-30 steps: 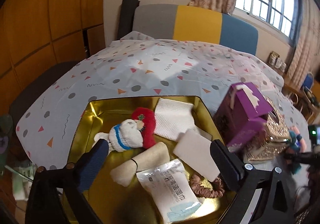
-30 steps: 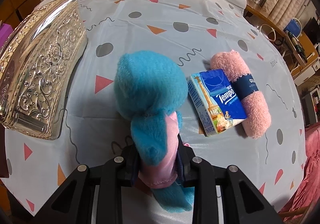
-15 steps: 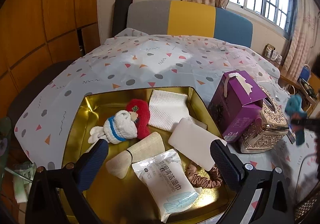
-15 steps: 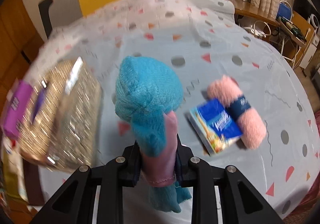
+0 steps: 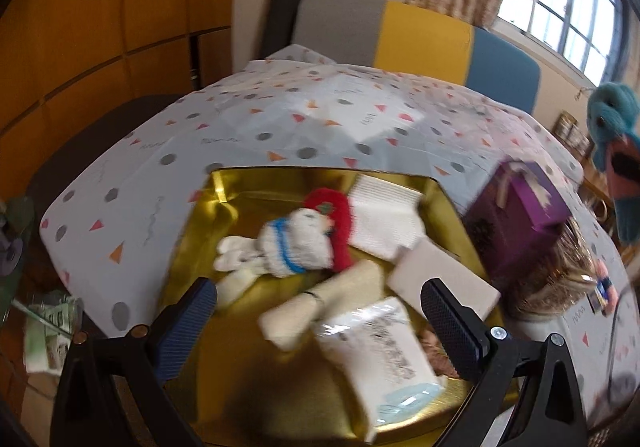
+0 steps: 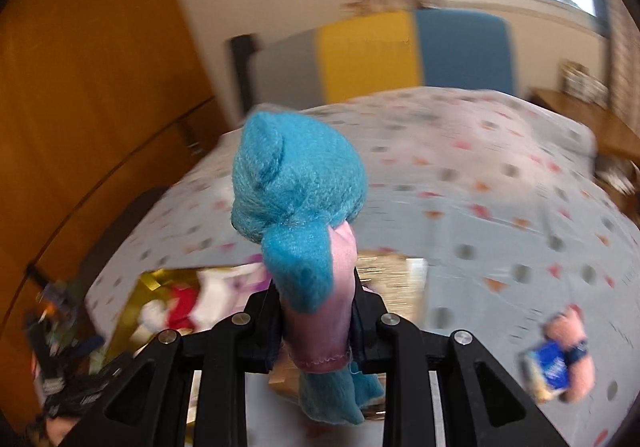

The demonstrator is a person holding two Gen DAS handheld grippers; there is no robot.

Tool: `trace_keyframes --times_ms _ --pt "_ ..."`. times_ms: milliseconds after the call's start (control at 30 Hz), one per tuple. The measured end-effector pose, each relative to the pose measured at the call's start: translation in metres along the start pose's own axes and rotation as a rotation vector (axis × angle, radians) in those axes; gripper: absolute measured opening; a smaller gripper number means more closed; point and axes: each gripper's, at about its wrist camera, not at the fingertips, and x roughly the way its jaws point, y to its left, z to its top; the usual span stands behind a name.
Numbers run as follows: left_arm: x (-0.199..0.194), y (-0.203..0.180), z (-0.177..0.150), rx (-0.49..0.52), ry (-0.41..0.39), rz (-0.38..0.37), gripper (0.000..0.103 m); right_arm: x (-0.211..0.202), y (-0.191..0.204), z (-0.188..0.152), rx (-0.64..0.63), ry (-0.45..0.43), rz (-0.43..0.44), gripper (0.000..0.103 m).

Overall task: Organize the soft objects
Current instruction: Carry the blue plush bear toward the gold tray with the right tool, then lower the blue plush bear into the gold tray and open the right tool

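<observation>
My right gripper [image 6: 316,311] is shut on a blue and pink plush toy [image 6: 300,199] and holds it high above the table; the toy also shows at the right edge of the left wrist view [image 5: 614,135]. My left gripper [image 5: 320,319] is open and empty over the gold tray [image 5: 224,187]. The tray holds a white plush doll [image 5: 296,243] with a red hat, a white cloth [image 5: 384,215], a beige roll [image 5: 320,307], a white pad [image 5: 444,279] and a wipes packet [image 5: 384,351].
A purple tissue box [image 5: 516,215] and an ornate silver box [image 5: 560,279] stand right of the tray. A pink towel roll [image 6: 576,359] and a blue tissue pack [image 6: 548,371] lie on the patterned tablecloth [image 5: 320,119]. A chair stands behind the table.
My right gripper has lifted the blue plush toy off the table and swung it left, high, towards the tray. My left gripper has shifted a little over the tray.
</observation>
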Motion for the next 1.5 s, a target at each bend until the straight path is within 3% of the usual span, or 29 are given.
trace_keyframes --times_ms 200,300,400,533,767,833,900,967,1033,1500 --pt "-0.001 0.041 0.003 -0.090 -0.012 0.077 0.103 0.029 0.092 -0.033 -0.189 0.141 0.196 0.027" --pt "-0.002 0.054 0.001 -0.120 -0.009 0.097 0.103 0.049 0.122 -0.057 -0.260 0.220 0.245 0.027" --pt "0.000 0.060 -0.003 -0.128 0.000 0.108 0.103 0.078 0.140 -0.080 -0.280 0.296 0.250 0.028" --pt "0.001 0.057 -0.004 -0.117 0.008 0.101 0.103 0.116 0.140 -0.101 -0.228 0.373 0.178 0.030" --pt "0.004 0.042 -0.005 -0.067 0.014 0.087 0.103 0.141 0.147 -0.125 -0.214 0.435 0.156 0.045" --pt "0.005 0.040 -0.005 -0.060 0.015 0.086 0.103 0.139 0.144 -0.125 -0.216 0.429 0.159 0.046" --pt "0.004 0.038 -0.004 -0.054 0.014 0.085 0.103 0.133 0.143 -0.125 -0.218 0.411 0.160 0.055" --pt "0.002 0.037 -0.004 -0.047 0.007 0.085 0.103 0.129 0.144 -0.124 -0.216 0.387 0.166 0.077" --pt "0.000 0.035 -0.003 -0.040 0.001 0.085 0.103 0.121 0.145 -0.121 -0.222 0.345 0.164 0.083" --pt "-0.016 0.016 0.000 0.019 -0.028 0.070 0.103 0.048 0.140 -0.097 -0.327 0.088 0.037 0.083"
